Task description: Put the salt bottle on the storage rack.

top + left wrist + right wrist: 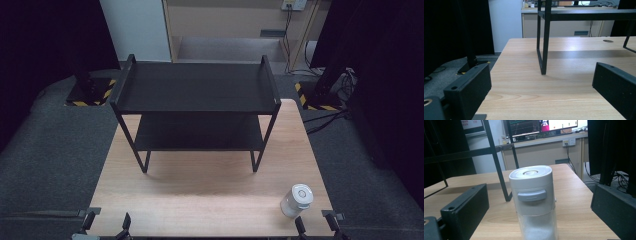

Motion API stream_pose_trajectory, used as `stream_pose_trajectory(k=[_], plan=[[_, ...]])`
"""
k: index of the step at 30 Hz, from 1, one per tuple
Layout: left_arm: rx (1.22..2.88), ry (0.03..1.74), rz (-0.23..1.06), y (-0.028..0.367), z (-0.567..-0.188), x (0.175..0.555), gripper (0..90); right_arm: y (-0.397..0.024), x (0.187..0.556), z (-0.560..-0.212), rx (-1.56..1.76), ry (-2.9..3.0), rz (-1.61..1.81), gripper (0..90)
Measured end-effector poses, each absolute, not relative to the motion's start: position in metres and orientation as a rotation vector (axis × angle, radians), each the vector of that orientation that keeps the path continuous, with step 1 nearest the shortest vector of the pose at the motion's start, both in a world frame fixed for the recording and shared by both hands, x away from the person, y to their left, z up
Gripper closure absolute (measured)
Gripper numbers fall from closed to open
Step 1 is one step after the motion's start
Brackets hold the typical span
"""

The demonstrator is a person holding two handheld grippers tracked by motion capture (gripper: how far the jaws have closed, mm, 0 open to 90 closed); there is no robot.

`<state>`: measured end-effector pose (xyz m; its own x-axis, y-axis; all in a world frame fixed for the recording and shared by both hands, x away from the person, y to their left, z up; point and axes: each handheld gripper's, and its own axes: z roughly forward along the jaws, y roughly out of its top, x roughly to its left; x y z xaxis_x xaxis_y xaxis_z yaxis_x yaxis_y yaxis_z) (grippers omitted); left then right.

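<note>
From above, both grippers, left (106, 224) and right (316, 223), wait wide open at the table's (210, 200) near edge. A white jar (296, 200) stands just ahead of the right one, likely the pick. Left gripper view: a black shelf (544, 37) leg stands ahead. Right gripper view: the jar stands upright between its spread jaws, untouched.

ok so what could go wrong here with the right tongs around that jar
1. The jar is tall and narrow and stands near the table's front right corner; a bump from one side of the open right tongs could tip it or push it off the edge.
2. Its lower body looks clear and smooth, so a grip there might slip.
3. If it's lifted to the rack, it could knock the frame.
</note>
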<state>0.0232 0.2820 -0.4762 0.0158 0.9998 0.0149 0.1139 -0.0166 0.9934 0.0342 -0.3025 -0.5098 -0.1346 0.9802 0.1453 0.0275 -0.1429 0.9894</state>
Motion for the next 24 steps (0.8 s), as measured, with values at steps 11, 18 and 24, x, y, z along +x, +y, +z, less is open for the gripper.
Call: stream_pose_trajectory(k=[11,18,24], plan=[[1.305,1.275,1.153,0.282,-0.474,0.022,1.2,-0.298,0.035,-0.513,1.256,1.256,1.393,1.5],[1.300,1.272,1.148,0.282,-0.474,0.022,1.2,-0.294,0.038,-0.512,1.250,1.271,1.385,1.3],[1.304,1.268,1.141,0.282,-0.474,0.022,1.2,-0.290,0.047,-0.509,1.242,1.287,1.380,1.2]])
